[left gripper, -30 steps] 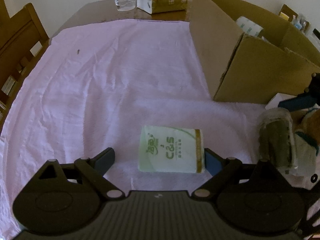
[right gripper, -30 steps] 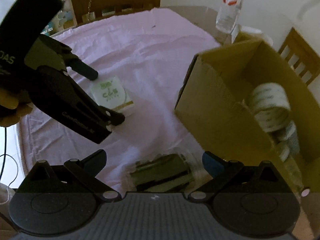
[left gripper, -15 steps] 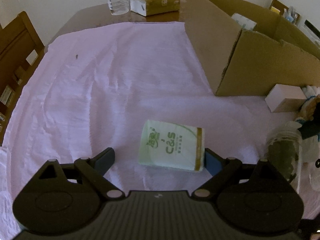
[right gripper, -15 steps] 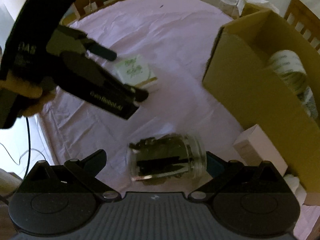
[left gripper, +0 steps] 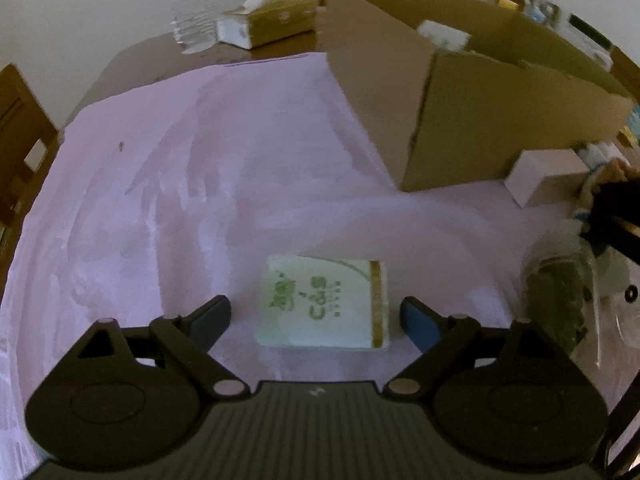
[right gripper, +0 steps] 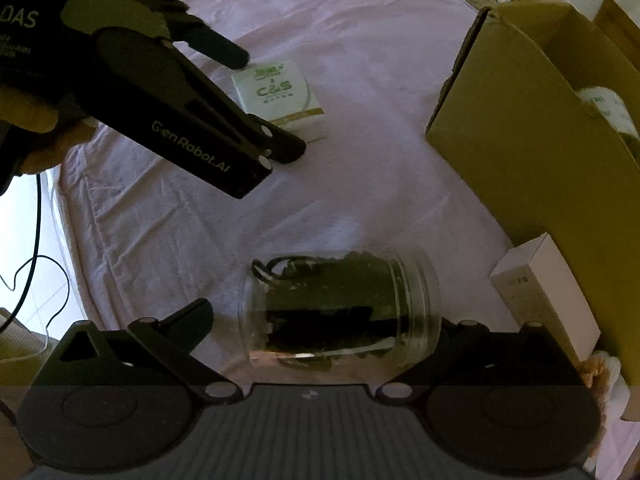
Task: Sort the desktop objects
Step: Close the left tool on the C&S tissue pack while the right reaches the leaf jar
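A green-and-white tissue pack [left gripper: 324,304] [right gripper: 280,92] lies flat on the pink cloth [left gripper: 200,180]. My left gripper [left gripper: 314,314] [right gripper: 264,104] straddles it, its jaws closing, with a small gap still on each side of the pack. A clear jar [right gripper: 340,308] [left gripper: 560,300] with dark contents lies on its side between the fingers of my right gripper [right gripper: 318,320]. The left fingertip [right gripper: 192,316] stands apart from the jar; the other fingertip is hidden behind it.
An open cardboard box [left gripper: 480,120] [right gripper: 520,120] stands at the right with tape rolls [right gripper: 604,108] inside. A small white box [right gripper: 544,292] [left gripper: 548,172] lies at its foot. A water bottle [left gripper: 186,4] and a tissue box [left gripper: 268,20] stand at the far edge. A wooden chair [left gripper: 20,140] is at the left.
My right gripper has come down over the jar, which now lies between its fingers. My left gripper has rolled a little over the tissue pack and its fingers have narrowed slightly.
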### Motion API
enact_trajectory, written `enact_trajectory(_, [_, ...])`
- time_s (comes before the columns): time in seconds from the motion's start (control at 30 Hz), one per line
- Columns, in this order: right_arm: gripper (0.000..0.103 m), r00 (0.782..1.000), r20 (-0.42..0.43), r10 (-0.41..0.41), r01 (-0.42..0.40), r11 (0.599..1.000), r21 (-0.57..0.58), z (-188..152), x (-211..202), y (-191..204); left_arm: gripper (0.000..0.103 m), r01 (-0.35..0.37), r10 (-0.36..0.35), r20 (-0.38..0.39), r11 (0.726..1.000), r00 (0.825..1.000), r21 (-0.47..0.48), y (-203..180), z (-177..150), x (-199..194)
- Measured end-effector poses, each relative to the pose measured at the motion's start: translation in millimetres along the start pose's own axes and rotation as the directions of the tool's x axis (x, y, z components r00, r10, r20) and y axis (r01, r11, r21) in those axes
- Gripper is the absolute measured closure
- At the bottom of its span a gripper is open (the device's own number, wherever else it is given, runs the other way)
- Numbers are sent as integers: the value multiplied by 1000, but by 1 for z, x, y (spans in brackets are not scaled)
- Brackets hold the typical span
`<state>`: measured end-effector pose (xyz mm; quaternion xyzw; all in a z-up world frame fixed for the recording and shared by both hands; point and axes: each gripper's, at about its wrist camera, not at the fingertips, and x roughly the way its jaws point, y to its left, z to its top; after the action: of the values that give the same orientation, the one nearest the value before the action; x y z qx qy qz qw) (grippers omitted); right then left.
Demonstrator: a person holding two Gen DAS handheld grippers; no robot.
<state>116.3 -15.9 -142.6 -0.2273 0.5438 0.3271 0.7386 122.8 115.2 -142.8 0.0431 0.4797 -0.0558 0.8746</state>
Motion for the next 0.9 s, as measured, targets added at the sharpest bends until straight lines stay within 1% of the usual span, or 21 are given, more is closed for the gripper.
enact_trajectory(0.07, [0, 1000, 4, 2, -2, 1000, -8, -1, -1, 0, 20, 17, -17, 3, 1000, 1000, -5, -1, 1, 0])
enact_trajectory(0.1, [0, 1000, 5, 4, -4, 1000, -13, -2, -1, -1, 21, 21, -21, 5, 1000, 1000, -10, -2, 2, 0])
enact_trajectory(0.23, [0, 1000, 11, 12, -12, 999, -39, -2, -2, 0, 31, 17, -16, 19, 1000, 1000, -16, -5, 2, -1])
enact_trajectory(0.43, [0, 1000, 6, 19, -19, 998, -59, -2, -2, 1, 34, 16, -15, 24, 1000, 1000, -25, -3, 3, 0])
enact_trajectory(0.57, [0, 999, -26, 19, -20, 998, -65, 5, -1, -2, 34, 18, -17, 28, 999, 999, -29, -1, 3, 0])
enact_trajectory(0.6, [2, 999, -28, 18, -20, 998, -64, 6, -1, -3, 35, 19, -18, 29, 999, 999, -30, -1, 3, 0])
enact_trajectory(0.67, [10, 1000, -26, 15, -17, 998, -58, 8, -3, -4, 35, 19, -18, 30, 999, 999, -30, 0, 3, 0])
enact_trajectory(0.77, [19, 1000, -28, 7, -8, 999, -50, 10, -7, -6, 38, 26, -25, 31, 999, 999, -31, 3, 2, -1])
enact_trajectory(0.83, [23, 999, -32, 3, -5, 999, -44, 10, -9, -6, 39, 30, -29, 29, 999, 999, -30, 4, 3, -2])
enact_trajectory(0.9, [23, 999, -38, -3, 1, 999, -48, 10, -10, -5, 39, 33, -33, 22, 999, 999, -27, 4, 4, -3])
